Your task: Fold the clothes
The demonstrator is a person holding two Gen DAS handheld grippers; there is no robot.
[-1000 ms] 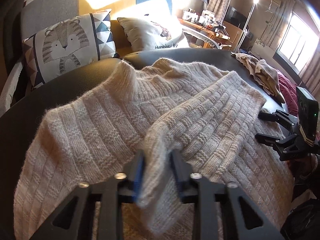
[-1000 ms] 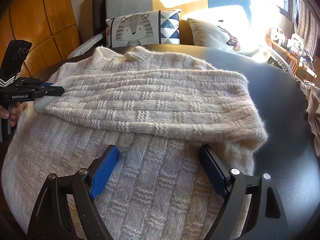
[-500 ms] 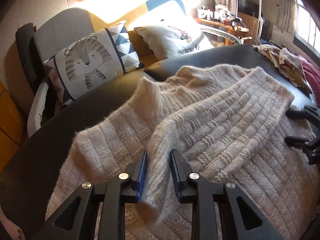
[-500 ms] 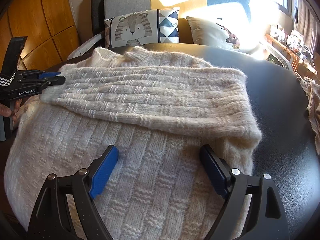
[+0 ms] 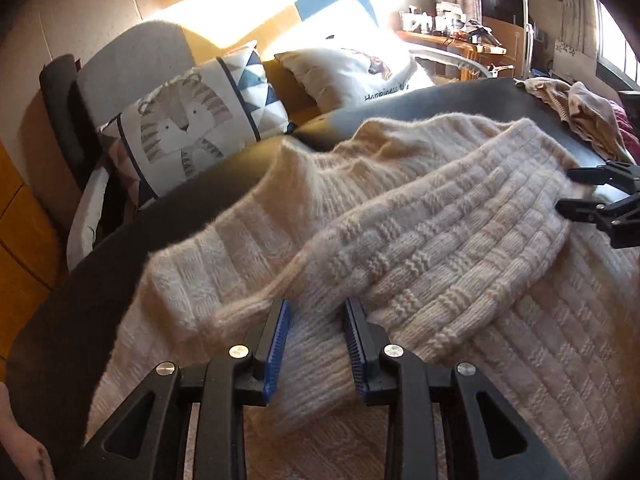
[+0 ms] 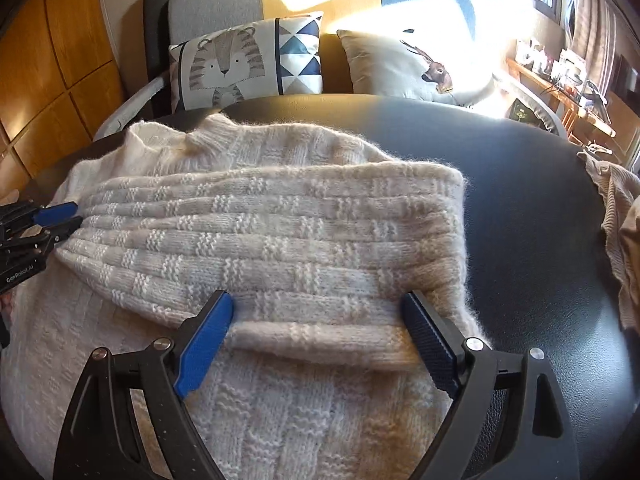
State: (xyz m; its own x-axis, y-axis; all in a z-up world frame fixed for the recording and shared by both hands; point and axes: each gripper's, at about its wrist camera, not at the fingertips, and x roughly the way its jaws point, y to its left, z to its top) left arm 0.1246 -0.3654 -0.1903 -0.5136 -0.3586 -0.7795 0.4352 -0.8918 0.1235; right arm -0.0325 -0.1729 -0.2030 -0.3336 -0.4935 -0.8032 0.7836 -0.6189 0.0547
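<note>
**Sleeve cuff may drag on release**

Basically, left gripper jaws just eased apart; sleeve cuff between them, possibly snagging. Right gripper jaws wide, straddling the sleeve fold on the sweater; closing bunches both layers.

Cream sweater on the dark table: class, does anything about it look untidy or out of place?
Nothing is damaged. The sweater lies flat with one sleeve folded straight across its chest; only the cuff bunches slightly.

Sweater: fuzzy cream knit wool, ribbed. Table beneath sweater: smooth black, slight sheen. Pillow behind sweater: printed matt cloth. Wall panels: glossy wood.
</note>
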